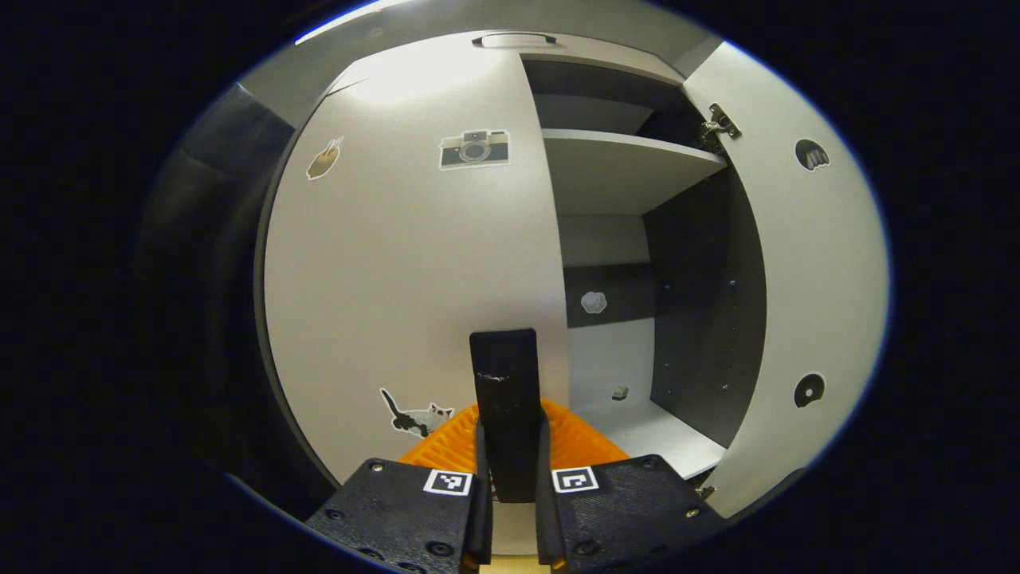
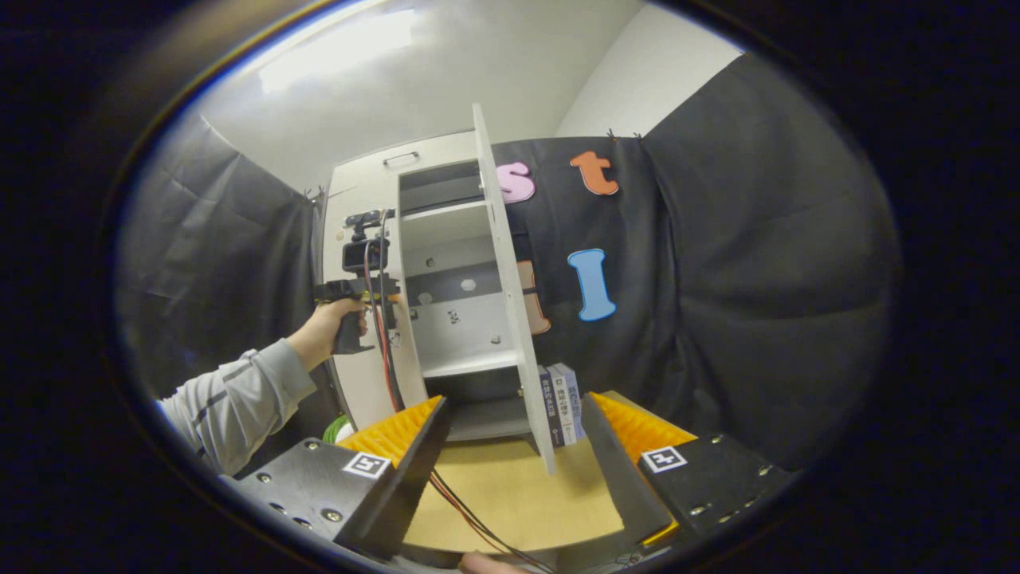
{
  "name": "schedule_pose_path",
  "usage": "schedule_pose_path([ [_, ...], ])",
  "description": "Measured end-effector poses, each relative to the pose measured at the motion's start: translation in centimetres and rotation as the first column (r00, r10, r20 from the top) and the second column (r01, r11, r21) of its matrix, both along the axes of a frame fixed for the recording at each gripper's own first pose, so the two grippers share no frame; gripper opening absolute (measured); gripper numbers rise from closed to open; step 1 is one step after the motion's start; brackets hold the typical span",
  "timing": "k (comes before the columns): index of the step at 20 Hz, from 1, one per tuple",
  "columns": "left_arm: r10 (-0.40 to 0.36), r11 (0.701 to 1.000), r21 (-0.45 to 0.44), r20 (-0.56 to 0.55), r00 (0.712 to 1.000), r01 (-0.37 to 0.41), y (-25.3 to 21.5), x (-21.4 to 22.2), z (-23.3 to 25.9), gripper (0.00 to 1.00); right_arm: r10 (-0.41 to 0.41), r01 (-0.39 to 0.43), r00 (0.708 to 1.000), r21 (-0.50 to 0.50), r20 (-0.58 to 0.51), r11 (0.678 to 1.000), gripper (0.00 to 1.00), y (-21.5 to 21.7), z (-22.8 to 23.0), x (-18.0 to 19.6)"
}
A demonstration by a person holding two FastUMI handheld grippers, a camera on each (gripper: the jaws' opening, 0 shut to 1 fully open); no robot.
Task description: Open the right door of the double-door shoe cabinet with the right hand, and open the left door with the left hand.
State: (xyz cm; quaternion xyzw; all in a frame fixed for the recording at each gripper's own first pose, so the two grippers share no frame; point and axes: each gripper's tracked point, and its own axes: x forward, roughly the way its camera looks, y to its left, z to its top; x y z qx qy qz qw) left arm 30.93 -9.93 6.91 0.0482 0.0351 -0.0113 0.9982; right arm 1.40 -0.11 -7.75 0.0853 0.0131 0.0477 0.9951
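Your left claw [image 1: 510, 470] is pressed together near the closed left door [image 1: 414, 271]. Your right claw [image 2: 514, 454] is spread above the brown floor [image 2: 510, 494]; the right door [image 2: 510, 287] stands open.

Hidden and cut-off parts at the shoe cabinet

In the left gripper view the left gripper [image 1: 510, 422] covers the left door's [image 1: 414, 263] lower edge, and whether it grips that edge cannot be told. A small thing [image 1: 620, 392] on the lower shelf is too small to identify. In the right gripper view the right door [image 2: 510, 303] hides part of the books [image 2: 562, 402].
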Motion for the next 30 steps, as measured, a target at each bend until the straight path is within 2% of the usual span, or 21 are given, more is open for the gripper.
schedule_pose_path([
  [3, -0.036, 0.999, -0.012, -0.019, 0.999, 0.035, 0.4, -1.9, 0.2, 0.22, 0.001, -0.001, 1.0, -0.007, -0.012, 1.0, 0.98, 0.7, -0.4, 0.5],
  [8, -0.05, 0.999, -0.005, -0.051, 0.997, 0.05, 1.1, -4.2, 0.2, 0.22, 0.02, -0.02, 0.999, 0.015, -0.04, 1.0, 0.98, 2.4, -0.8, 0.1],
  [9, -0.047, 0.999, -0.005, -0.054, 0.997, 0.047, 1.5, -5.0, 0.2, 0.22, 0.028, -0.027, 0.999, 0.019, -0.036, 0.999, 0.94, 2.8, -0.5, -0.2],
  [10, -0.045, 0.999, 0.002, -0.053, 0.998, 0.045, 1.7, -5.6, 0.4, 0.22, 0.028, -0.028, 0.999, 0.024, -0.031, 0.999, 0.98, 2.9, -0.2, -0.2],
  [14, -0.049, 0.999, 0.014, -0.051, 0.997, 0.05, 3.1, -8.4, 0.7, 0.22, 0.006, -0.006, 1.0, 0.018, -0.019, 1.0, 0.98, 3.0, 0.4, -0.2],
  [17, -0.079, 0.997, -0.017, -0.046, 0.996, 0.078, 4.2, -10.3, 0.9, 0.22, -0.001, 0.001, 1.0, 0.023, -0.025, 1.0, 0.98, 3.3, 0.3, -0.3],
  [21, -0.067, 0.998, 0.014, -0.041, 0.997, 0.068, 6.0, -12.6, 1.4, 0.22, -0.025, 0.025, 0.999, -0.003, -0.044, 1.0, 0.98, 3.3, -0.3, 0.3],
  [28, -0.068, 0.997, 0.018, -0.007, 0.998, 0.068, 10.5, -16.3, 2.1, 0.22, -0.013, 0.013, 0.998, -0.008, -0.054, 1.0, 0.98, 5.0, -0.4, 0.5],
  [29, -0.061, 0.998, 0.026, -0.003, 0.998, 0.062, 11.2, -16.7, 2.1, 0.22, -0.012, 0.012, 0.998, -0.01, -0.054, 1.0, 0.94, 5.4, -0.5, 0.5],
  [30, -0.053, 0.998, 0.034, -0.001, 0.999, 0.053, 11.8, -17.0, 2.3, 0.21, -0.011, 0.011, 0.999, -0.013, -0.051, 1.0, 0.94, 5.7, -0.5, 0.5],
])
